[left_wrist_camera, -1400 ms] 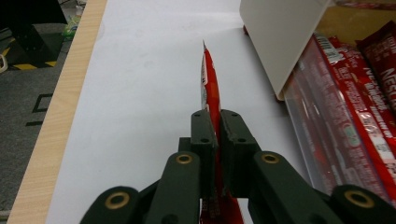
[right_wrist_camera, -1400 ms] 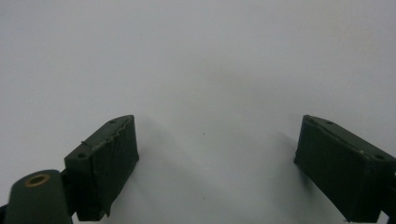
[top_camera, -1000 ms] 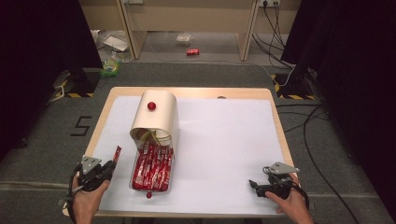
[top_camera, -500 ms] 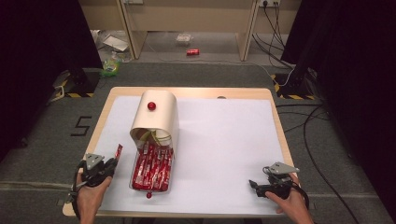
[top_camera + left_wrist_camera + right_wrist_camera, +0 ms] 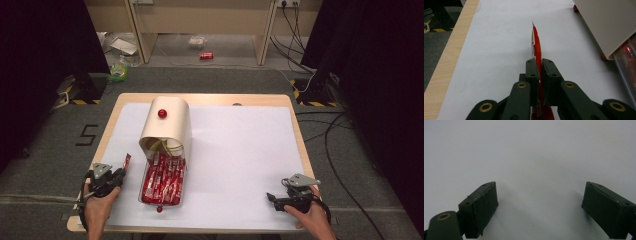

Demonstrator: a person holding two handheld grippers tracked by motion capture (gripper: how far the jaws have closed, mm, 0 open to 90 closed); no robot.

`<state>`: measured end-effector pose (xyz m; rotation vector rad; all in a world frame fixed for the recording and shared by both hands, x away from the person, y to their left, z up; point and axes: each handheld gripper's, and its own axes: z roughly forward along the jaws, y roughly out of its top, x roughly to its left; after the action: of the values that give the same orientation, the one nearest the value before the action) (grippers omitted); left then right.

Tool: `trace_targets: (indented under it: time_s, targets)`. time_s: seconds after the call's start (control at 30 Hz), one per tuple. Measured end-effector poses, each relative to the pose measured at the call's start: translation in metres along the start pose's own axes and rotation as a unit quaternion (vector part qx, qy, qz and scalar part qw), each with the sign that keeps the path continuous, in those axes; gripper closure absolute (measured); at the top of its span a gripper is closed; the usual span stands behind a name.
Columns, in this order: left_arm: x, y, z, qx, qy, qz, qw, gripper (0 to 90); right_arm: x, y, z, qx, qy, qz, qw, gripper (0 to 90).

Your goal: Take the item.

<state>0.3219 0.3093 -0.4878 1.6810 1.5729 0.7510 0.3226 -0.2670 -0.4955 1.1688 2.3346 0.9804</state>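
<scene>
red sachet held clear of the tray by the left gripper

since a second ago, little has been shifted: the left gripper (image 5: 116, 176) has been kept near the table's left front corner, its hand drawn slightly further back, while the right gripper (image 5: 280, 198) has stayed put.

a thin red foil sachet (image 5: 536, 47) is pinched edge-on between the left gripper's closed jaws and stands upright above the white paper sheet (image 5: 235, 150). it is held just left of the clear plastic tray (image 5: 162, 177), apart from it, probably so that it can be handled singly.

the tray is packed with more red sachets and lies partly under a cream rounded cover with a red knob (image 5: 167, 120), tipped so that the tray's mouth is exposed.

the right gripper rests at the front right of the wooden table (image 5: 300, 135), jaws spread wide over bare paper and gripping nothing, seemingly kept out of the way.
</scene>
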Motion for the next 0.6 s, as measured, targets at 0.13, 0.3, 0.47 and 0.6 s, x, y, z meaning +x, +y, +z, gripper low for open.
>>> trace_targets:
  time_s: [0.13, 0.3, 0.47, 0.6]
  targets:
    - [0.001, 0.000, 0.004, 0.000, -0.002, -0.002, 1.0000, 83.0, 0.000, 0.000, 0.000, 0.000, 0.000, 0.000, 1.0000, 13.2]
    - [0.001, 0.002, 0.007, 0.002, -0.002, -0.002, 1.0000, 82.9, 0.000, 0.000, 0.000, 0.000, 0.000, -0.001, 1.0000, 13.1]
    - [0.004, 0.002, 0.011, 0.005, -0.004, -0.004, 1.0000, 82.6, 0.000, 0.000, 0.000, 0.000, 0.000, -0.001, 1.0000, 13.1]
    - [0.004, 0.002, 0.016, 0.008, -0.004, 0.000, 1.0000, 82.5, 0.000, 0.000, 0.000, 0.000, 0.001, -0.001, 1.0000, 13.1]
